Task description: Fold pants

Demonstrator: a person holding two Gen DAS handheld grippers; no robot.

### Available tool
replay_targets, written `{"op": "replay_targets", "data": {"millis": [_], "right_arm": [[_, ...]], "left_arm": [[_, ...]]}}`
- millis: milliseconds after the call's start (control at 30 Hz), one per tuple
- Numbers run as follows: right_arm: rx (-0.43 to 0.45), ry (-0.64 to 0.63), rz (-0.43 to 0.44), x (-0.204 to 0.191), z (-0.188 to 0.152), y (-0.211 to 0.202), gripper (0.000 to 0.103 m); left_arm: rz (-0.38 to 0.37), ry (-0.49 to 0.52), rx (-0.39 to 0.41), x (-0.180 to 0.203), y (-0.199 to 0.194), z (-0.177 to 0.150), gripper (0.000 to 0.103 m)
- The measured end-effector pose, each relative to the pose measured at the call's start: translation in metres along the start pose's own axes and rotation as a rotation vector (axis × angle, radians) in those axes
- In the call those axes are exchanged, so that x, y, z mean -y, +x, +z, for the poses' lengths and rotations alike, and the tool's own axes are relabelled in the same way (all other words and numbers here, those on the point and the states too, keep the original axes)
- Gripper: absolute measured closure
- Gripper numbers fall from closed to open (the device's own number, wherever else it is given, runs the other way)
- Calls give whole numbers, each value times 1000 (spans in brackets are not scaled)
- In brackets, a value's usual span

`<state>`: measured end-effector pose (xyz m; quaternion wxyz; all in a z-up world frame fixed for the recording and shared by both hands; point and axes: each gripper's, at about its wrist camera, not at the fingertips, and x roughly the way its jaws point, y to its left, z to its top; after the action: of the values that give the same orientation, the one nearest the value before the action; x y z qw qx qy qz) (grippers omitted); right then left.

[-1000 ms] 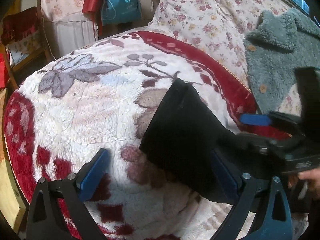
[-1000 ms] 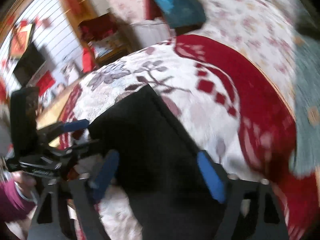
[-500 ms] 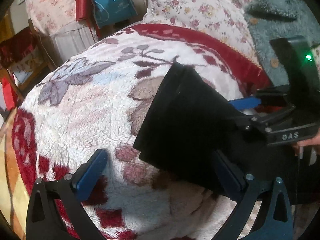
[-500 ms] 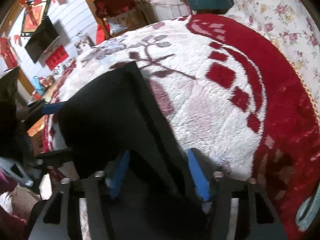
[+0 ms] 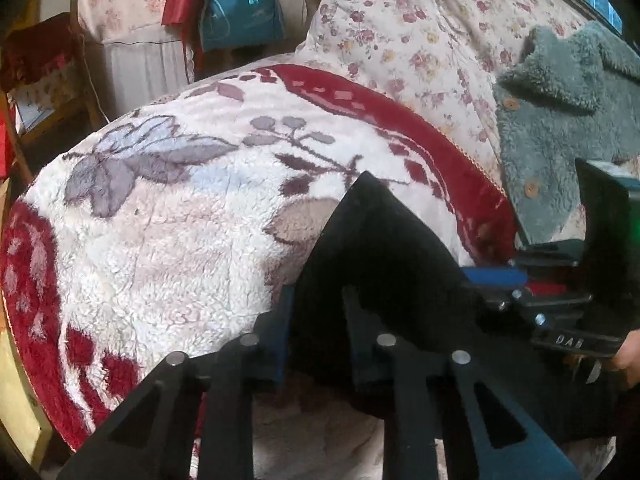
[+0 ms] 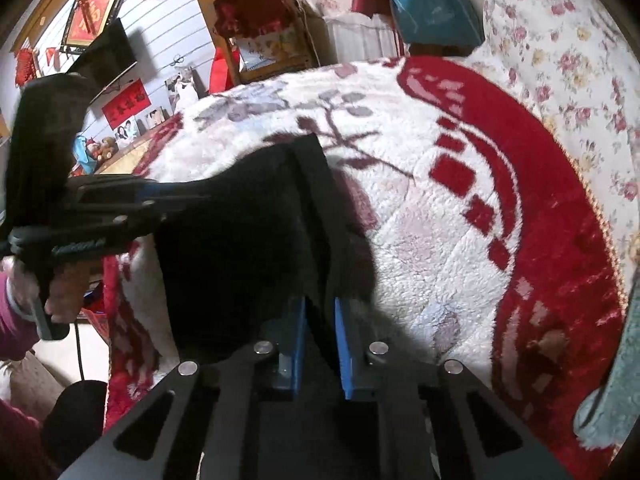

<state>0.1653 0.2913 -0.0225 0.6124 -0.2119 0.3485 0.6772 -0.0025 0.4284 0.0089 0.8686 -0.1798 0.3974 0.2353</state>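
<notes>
Black pants (image 5: pixel 372 264) lie on a fluffy white and red floral blanket (image 5: pixel 168 216). In the left wrist view my left gripper (image 5: pixel 316 320) is shut on the near left edge of the pants. In the right wrist view my right gripper (image 6: pixel 320 340) is shut on the near right edge of the pants (image 6: pixel 256 224). The right gripper shows in the left wrist view (image 5: pixel 496 280) at the right, pinching the cloth. The left gripper shows in the right wrist view (image 6: pixel 168 196) at the left, held by a hand.
A grey-green fleece jacket (image 5: pixel 560 128) lies on a floral quilt (image 5: pixel 420 40) at the back right. A blue bag (image 5: pixel 240 4) hangs at the back. A wooden chair (image 6: pixel 264 36) and a wall television (image 6: pixel 108 52) stand beyond the bed's left edge.
Both grippers went from open around the pants' near edge to shut on it. The near edge of the pants now lifts off the blanket between them.
</notes>
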Motion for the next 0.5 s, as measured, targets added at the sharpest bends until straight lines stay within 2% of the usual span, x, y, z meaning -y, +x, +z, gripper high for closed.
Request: {"op": "replay_targets", "data": {"millis": [67, 133, 167, 200, 233, 333, 367, 433, 500], "right_arm": [[-3, 10, -8, 0, 1, 0, 88], [-16, 11, -16, 0, 2, 4, 87], [-5, 23, -35, 2, 1, 4, 84], [-2, 44, -27, 5, 1, 5, 84], [-3, 67, -18, 8, 1, 6, 84], [9, 116, -2, 15, -1, 8, 79], [8, 122, 4, 16, -2, 9, 75], [-3, 128, 23, 17, -2, 11, 44], [-18, 144, 56, 18, -2, 15, 31]], "left_arm": [[-3, 21, 2, 2, -4, -1, 75], [-40, 1, -12, -1, -7, -3, 45], [-78, -18, -23, -4, -8, -5, 17], [-110, -30, -21, -5, -11, -6, 9], [-115, -45, -5, -8, -18, -10, 9], [-25, -38, 11, -6, -29, -19, 8], [-33, -41, -1, -5, -32, -24, 8], [-75, -73, -45, 0, -32, -40, 8], [-51, -89, -32, 10, -34, -57, 8]]}}
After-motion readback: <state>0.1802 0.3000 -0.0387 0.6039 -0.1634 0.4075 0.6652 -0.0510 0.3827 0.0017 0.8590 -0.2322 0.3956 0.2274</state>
